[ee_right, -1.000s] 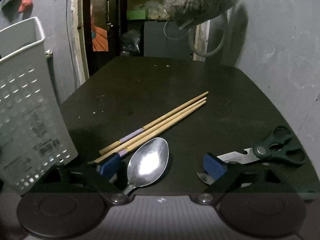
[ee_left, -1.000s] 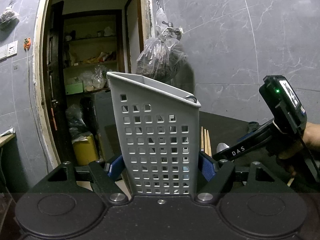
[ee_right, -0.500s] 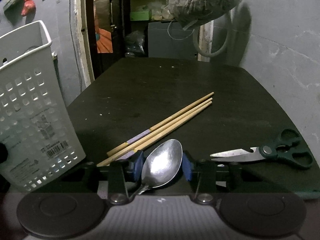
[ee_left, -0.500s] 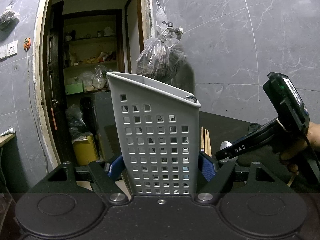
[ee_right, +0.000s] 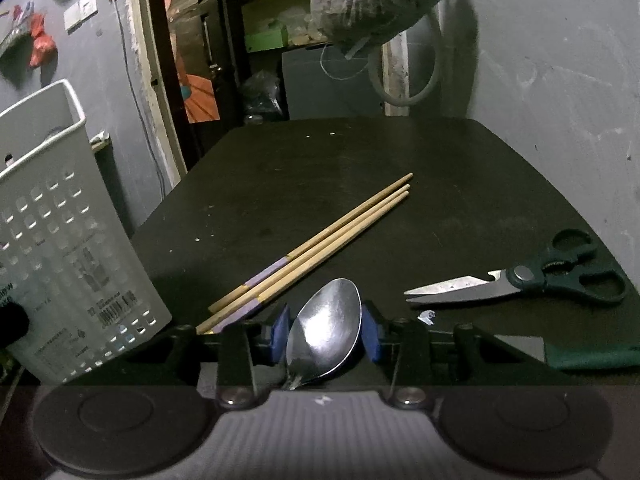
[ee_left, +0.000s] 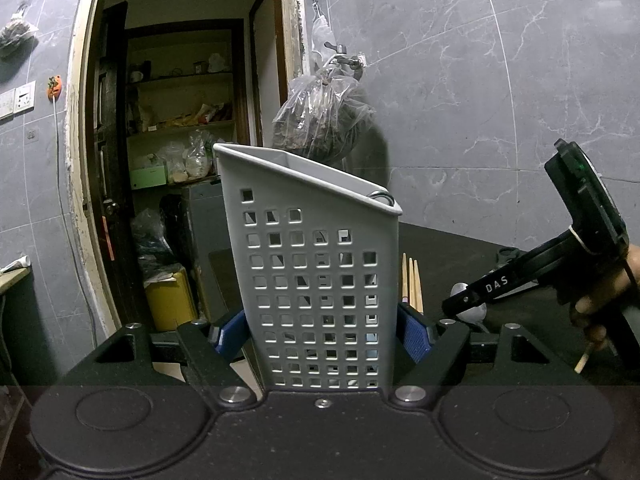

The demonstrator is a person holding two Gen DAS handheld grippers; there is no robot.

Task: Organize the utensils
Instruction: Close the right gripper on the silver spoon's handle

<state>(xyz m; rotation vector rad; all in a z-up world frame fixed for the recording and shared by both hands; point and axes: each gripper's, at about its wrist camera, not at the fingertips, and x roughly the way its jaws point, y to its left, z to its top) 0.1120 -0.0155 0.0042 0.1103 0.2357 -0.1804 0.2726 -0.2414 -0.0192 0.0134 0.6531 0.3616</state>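
Gripping the white perforated plastic caddy (ee_left: 320, 280), left claw (ee_left: 324, 332) clamps its sides; right claw (ee_right: 325, 334) pinches the shiny metal spoon (ee_right: 326, 336) on the black desk (ee_right: 360, 184), handle hidden underneath.

I'm looking into a lived-in home, at a back kitchen or utility corner with grey marble-look wall tiles (ee_left: 460, 92) and a wall tap (ee_left: 343, 56) with a plastic bag (ee_left: 320, 120) hung from it. Through the open doorway (ee_left: 92, 168) I see pantry shelves (ee_left: 180, 120) crowded with packets and jars, and a switch plate (ee_left: 18, 100) sits beside the frame.
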